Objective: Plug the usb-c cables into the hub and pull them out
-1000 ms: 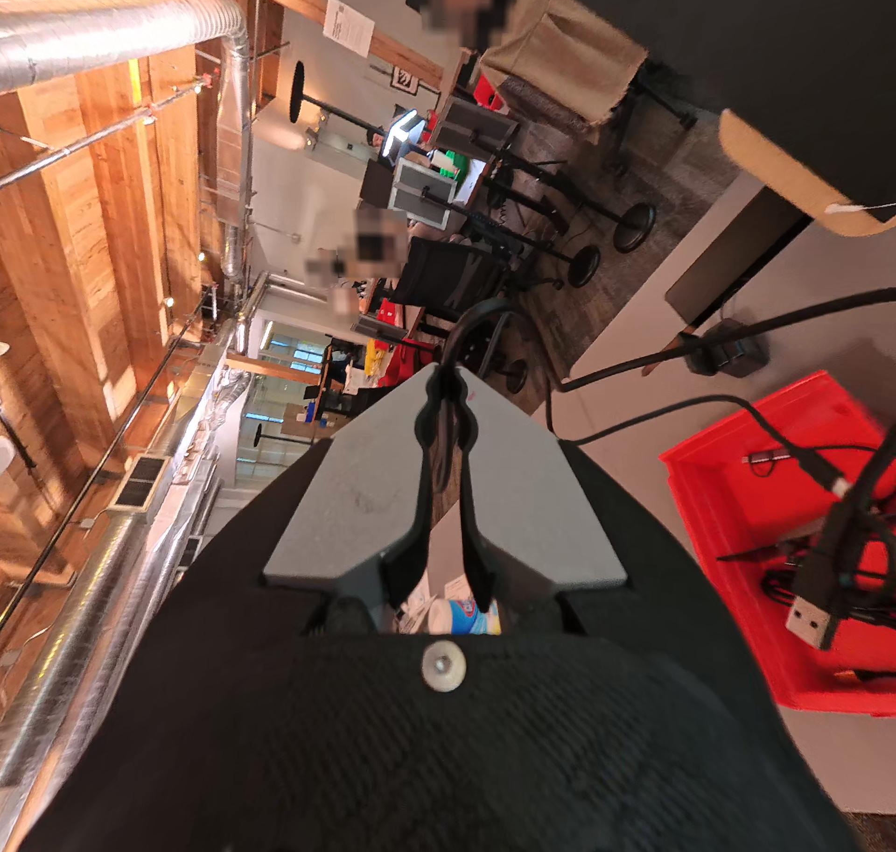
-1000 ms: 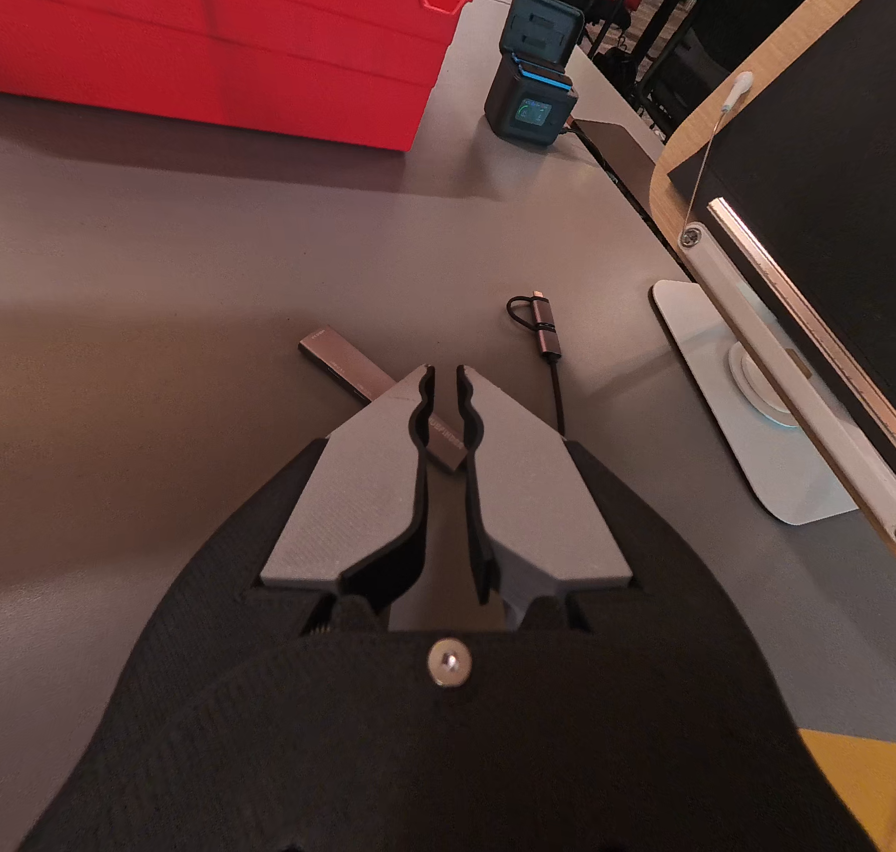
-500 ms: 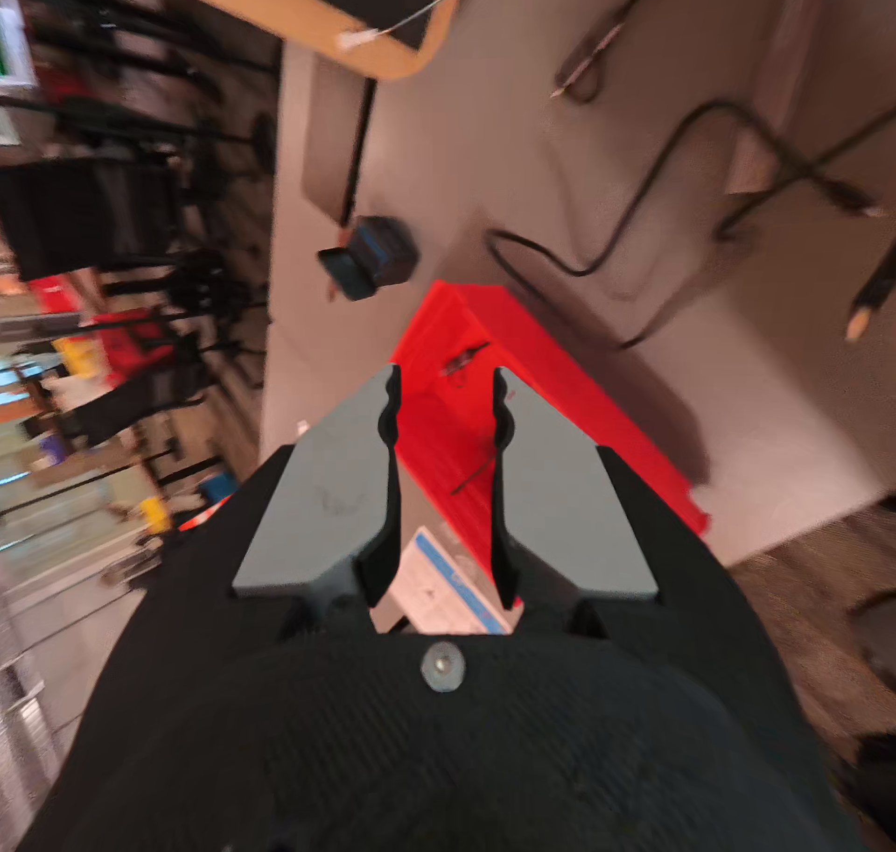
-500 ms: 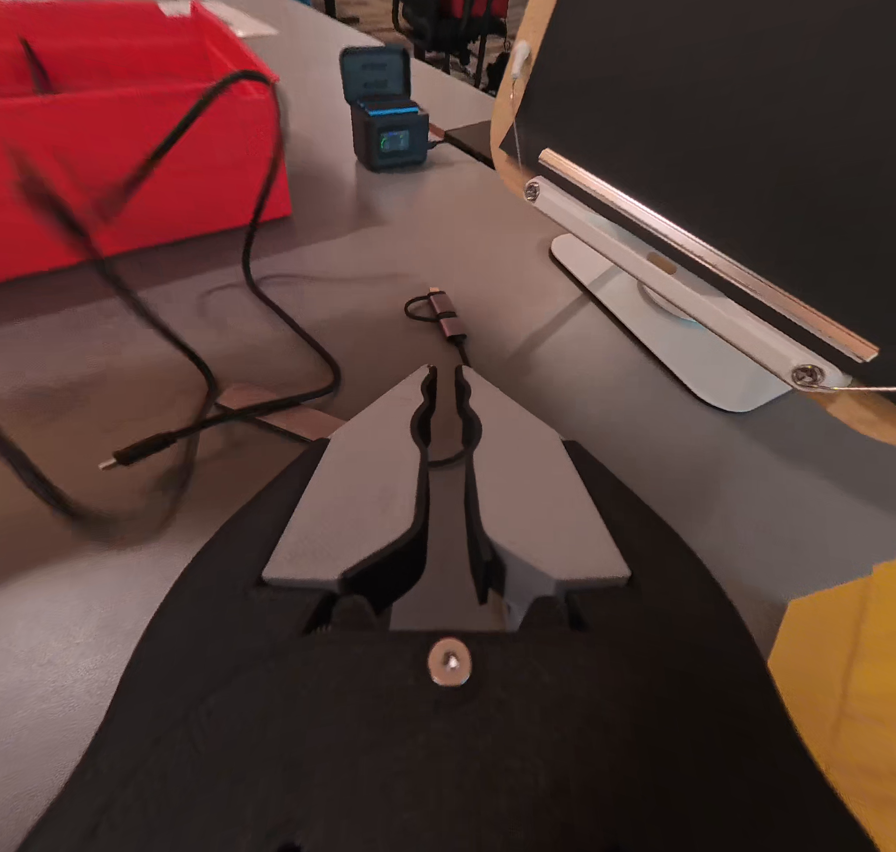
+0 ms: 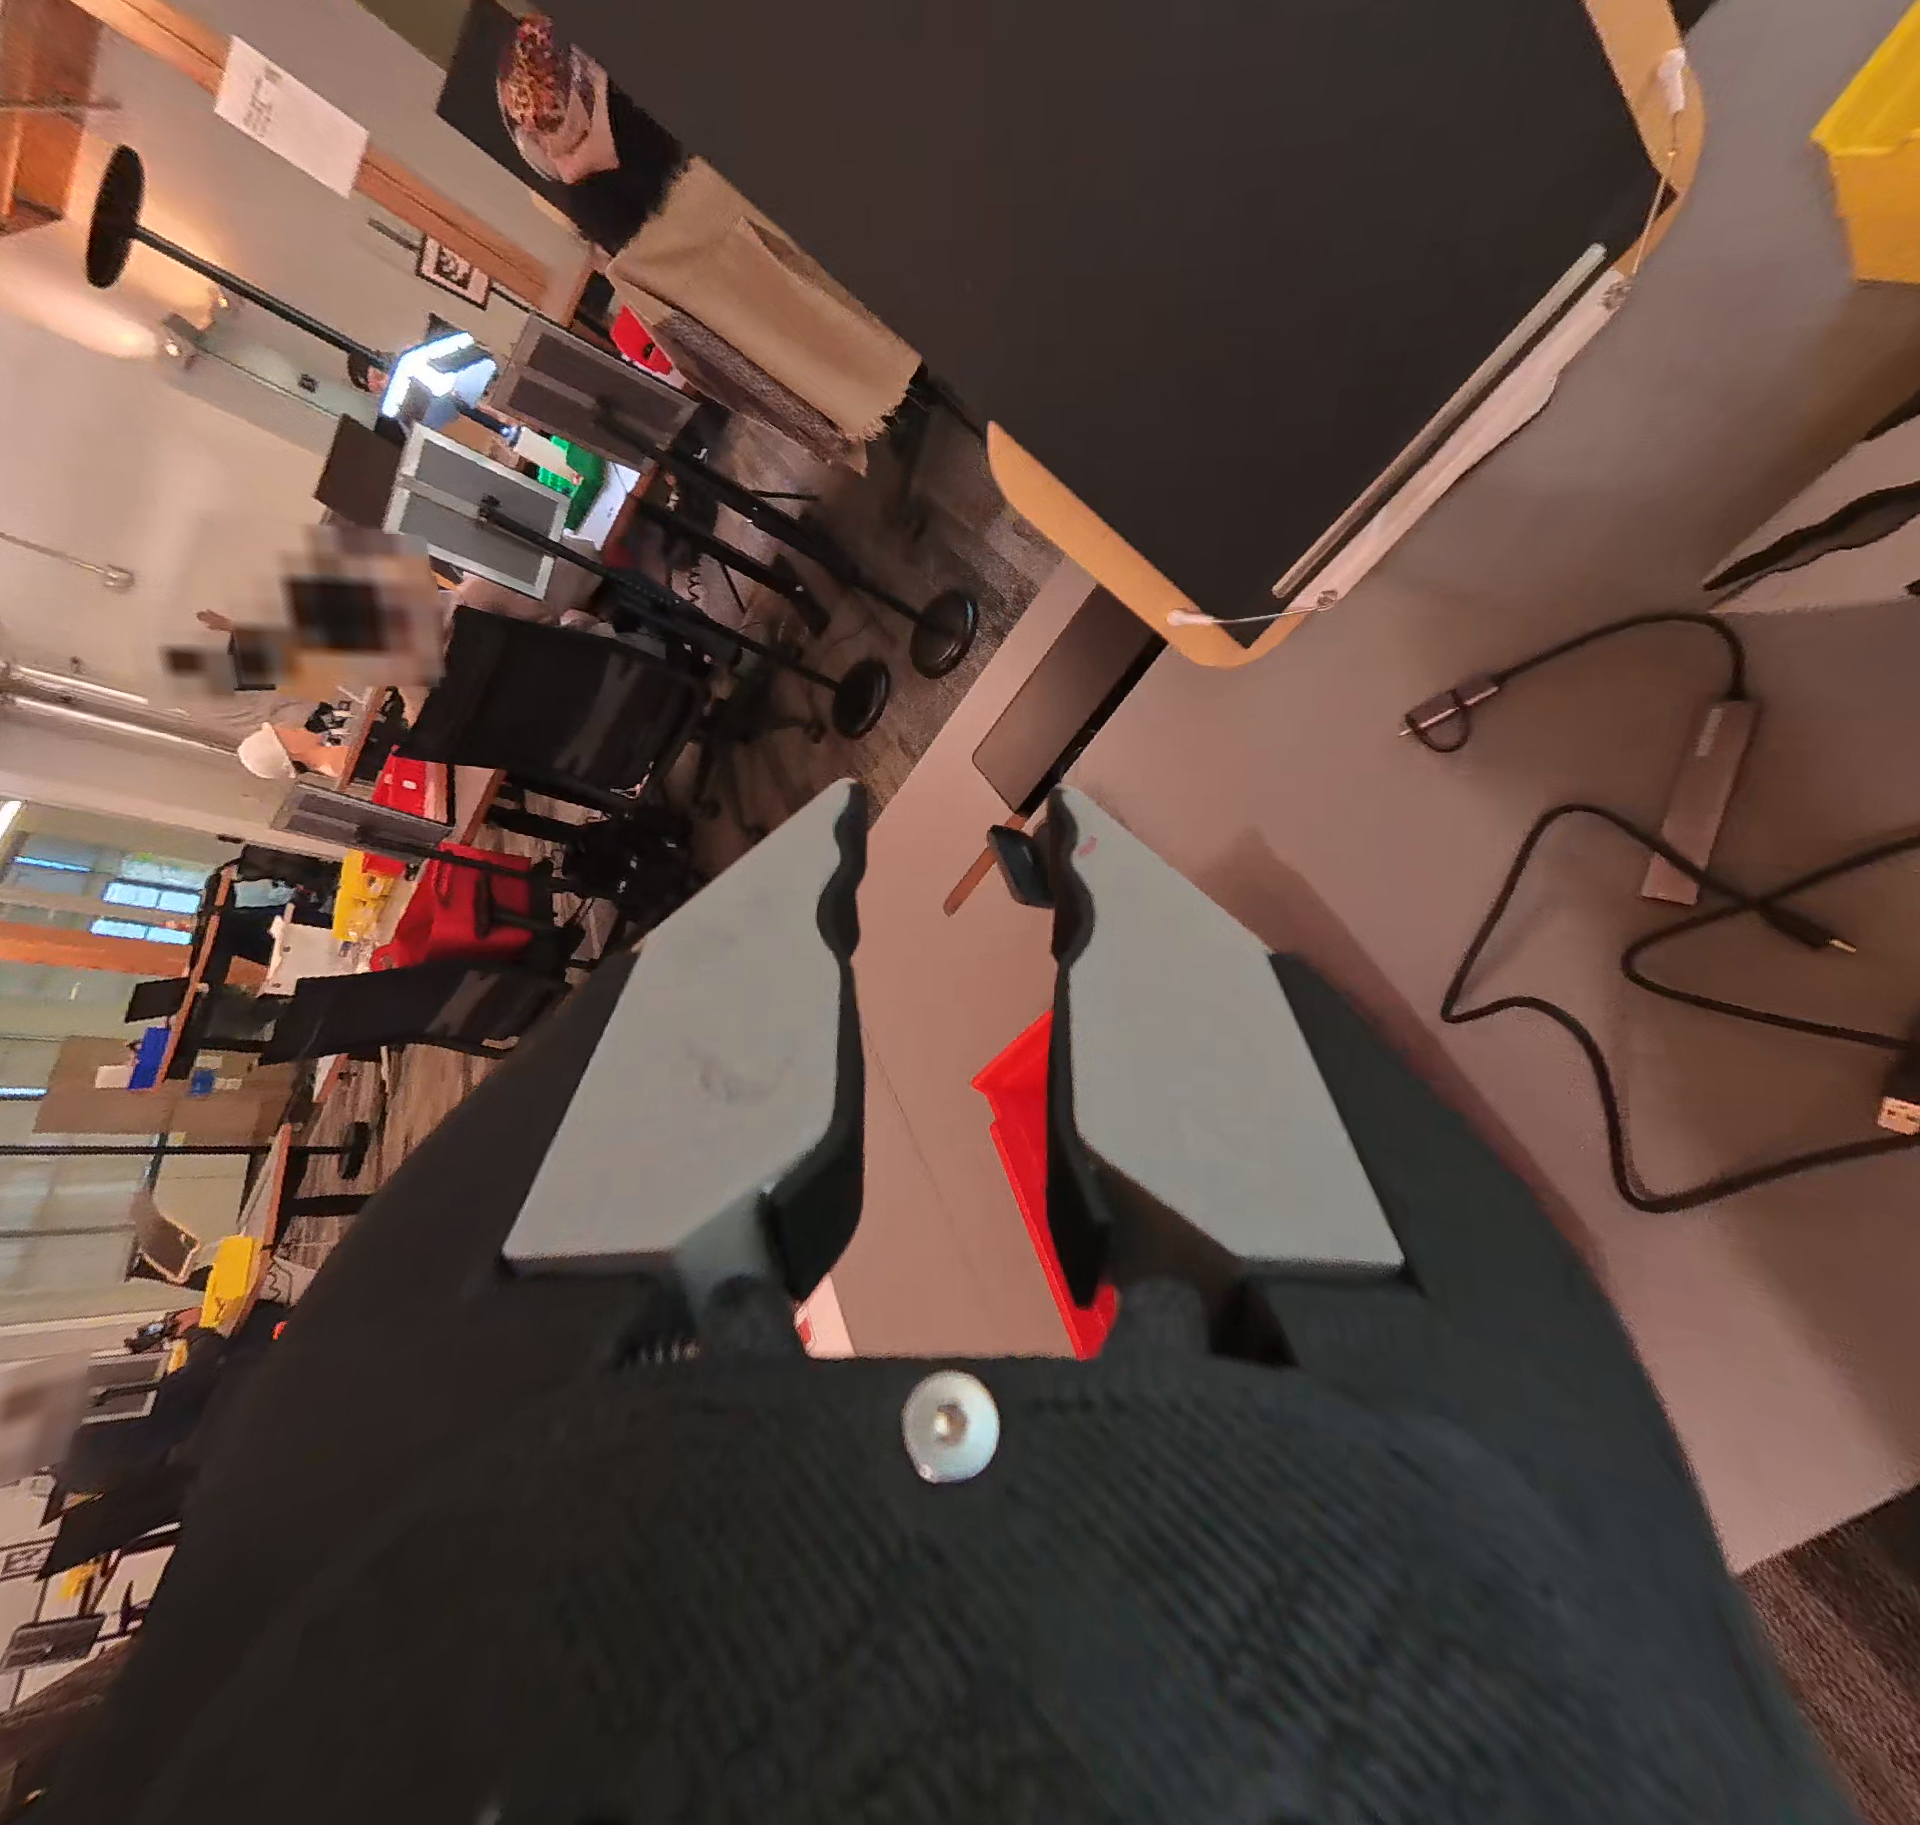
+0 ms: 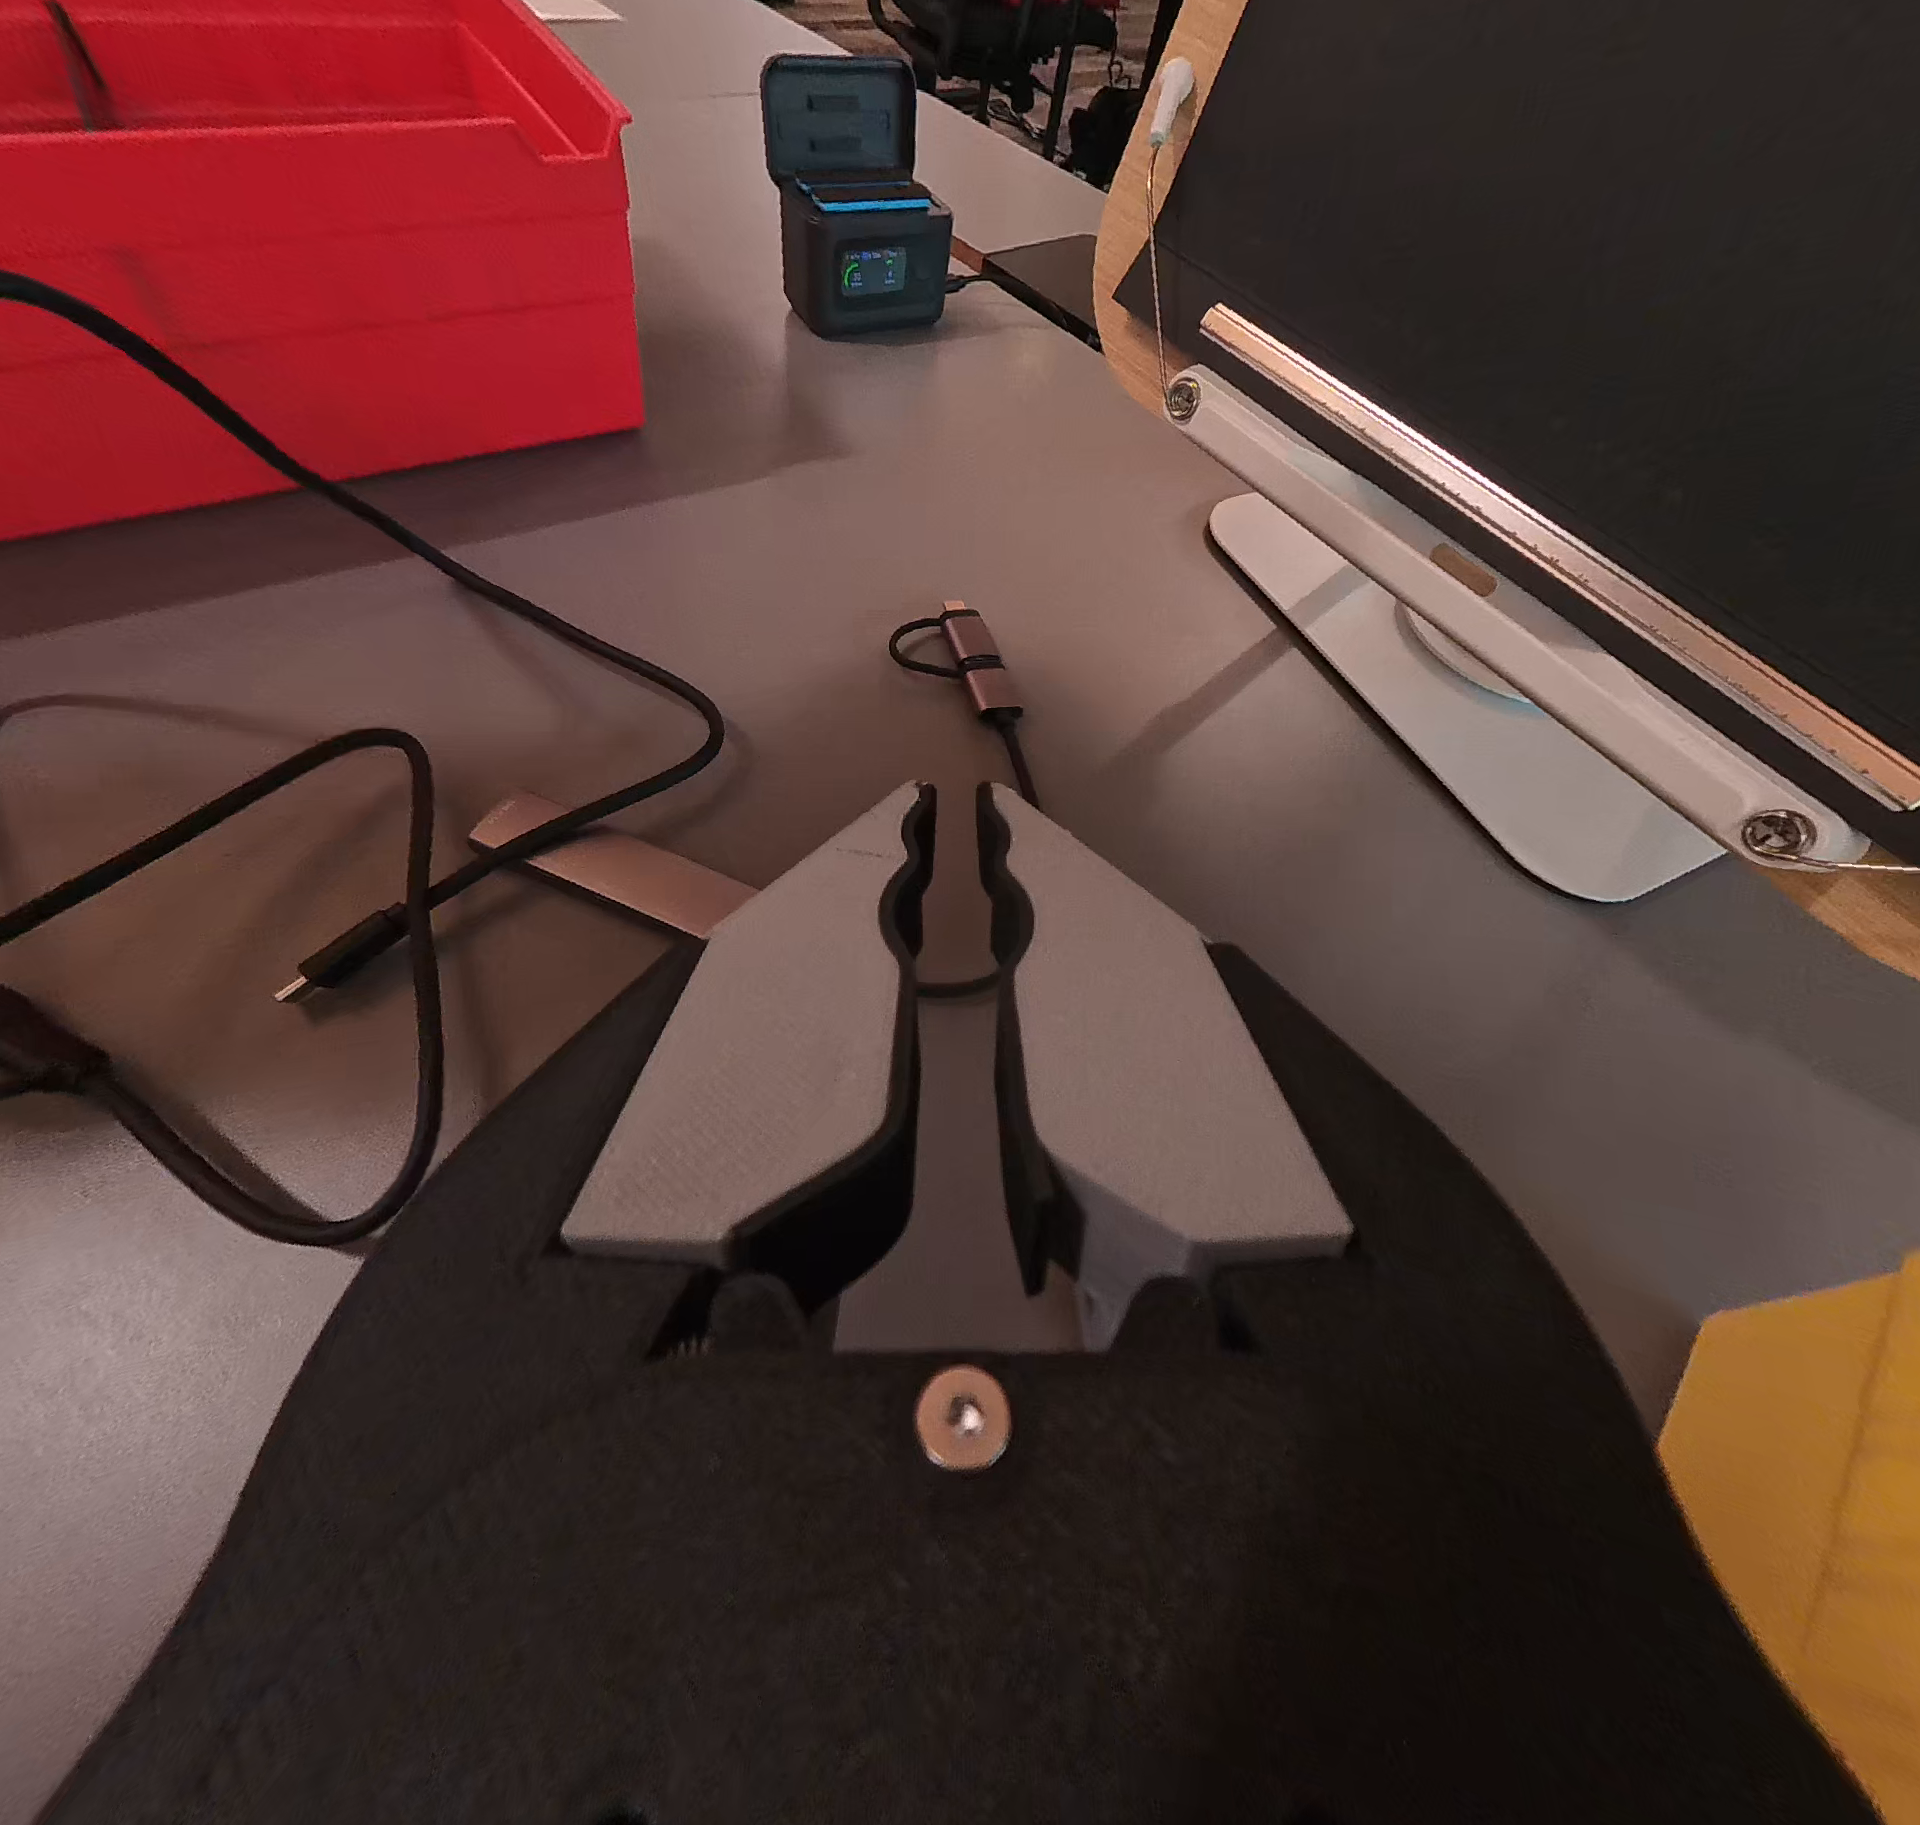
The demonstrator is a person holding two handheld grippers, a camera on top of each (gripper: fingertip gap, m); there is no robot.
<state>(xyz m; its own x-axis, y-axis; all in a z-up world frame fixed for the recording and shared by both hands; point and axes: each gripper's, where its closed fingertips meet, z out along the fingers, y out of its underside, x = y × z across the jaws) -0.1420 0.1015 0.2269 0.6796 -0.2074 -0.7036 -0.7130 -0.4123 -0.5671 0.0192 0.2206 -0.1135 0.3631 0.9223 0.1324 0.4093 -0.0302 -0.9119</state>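
Note:
The grey hub (image 6: 623,871) lies flat on the grey table (image 6: 1195,1048), just left of my right gripper (image 6: 954,801). Its short lead ends in a grey plug (image 6: 982,663) ahead of the fingertips. A black cable (image 6: 416,549) lies across the hub, its USB-C plug (image 6: 332,965) resting on the table. The right gripper's fingers stand a thin slit apart with nothing between them; the lead runs on the table beneath them. My left gripper (image 5: 951,840) is open and empty, raised and away from the hub (image 5: 1704,809) and the black cable (image 5: 1538,944).
A red bin (image 6: 312,321) stands at the back left. A dark charging case (image 6: 862,248) with a lit screen sits behind the plug. A monitor (image 6: 1558,217) on a white base (image 6: 1455,715) fills the right. A yellow bin (image 6: 1818,1463) is at the near right. Left tips to right tips: about 40 cm. The grey plug (image 6: 982,663) is about 15 cm from my right fingertips and 45 cm from my left. Look for it in the left wrist view (image 5: 1454,699) too.
The left gripper was shut on a black cable, then opened and let it go; the cable now lies across the hub. Both views have swung round. The right fingers stayed nearly together.

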